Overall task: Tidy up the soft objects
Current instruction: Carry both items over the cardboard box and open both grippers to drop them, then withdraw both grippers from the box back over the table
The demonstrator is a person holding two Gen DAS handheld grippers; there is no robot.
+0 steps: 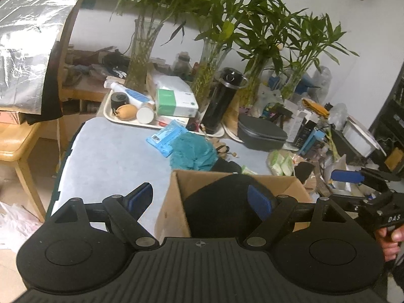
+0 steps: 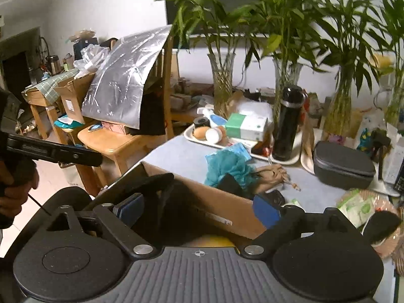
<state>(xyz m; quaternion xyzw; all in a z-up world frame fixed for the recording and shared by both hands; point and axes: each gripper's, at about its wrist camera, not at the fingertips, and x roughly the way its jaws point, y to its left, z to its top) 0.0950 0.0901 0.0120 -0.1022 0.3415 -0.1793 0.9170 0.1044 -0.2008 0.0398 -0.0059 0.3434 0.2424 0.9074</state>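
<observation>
One cardboard box (image 1: pixel 176 197) sits on the blue-grey desk (image 1: pixel 113 156), and both grippers hang over it. The left gripper (image 1: pixel 202 199) has its two fingers spread wide — the one at 3 o'clock lies against a black soft item (image 1: pixel 222 202) inside the box, nothing pinched. The right gripper (image 2: pixel 199 209) likewise holds its two fingers spread and pinches nothing, above the box (image 2: pixel 222 204) and the same black item (image 2: pixel 174 212).

At 12 o'clock beyond the box lies one teal fluffy cloth (image 1: pixel 193 152), touching one blue packet (image 1: pixel 168 136). Farther back: one tray (image 1: pixel 111 116), one black flask (image 1: pixel 222 101), one dark grey case (image 1: pixel 262 133), and four glass vases of bamboo — the nearest-left vase (image 1: pixel 142 58) is the clearest.

The left view alone shows the fourth vase's base and the right gripper's blue pad at 3 o'clock. The right view alone shows a yellow patch (image 2: pixel 217 241) low in the box, a wooden chair (image 2: pixel 118 144) draped with one silver foil sheet (image 2: pixel 123 80), and the other hand (image 2: pixel 15 189) at 9 o'clock.
</observation>
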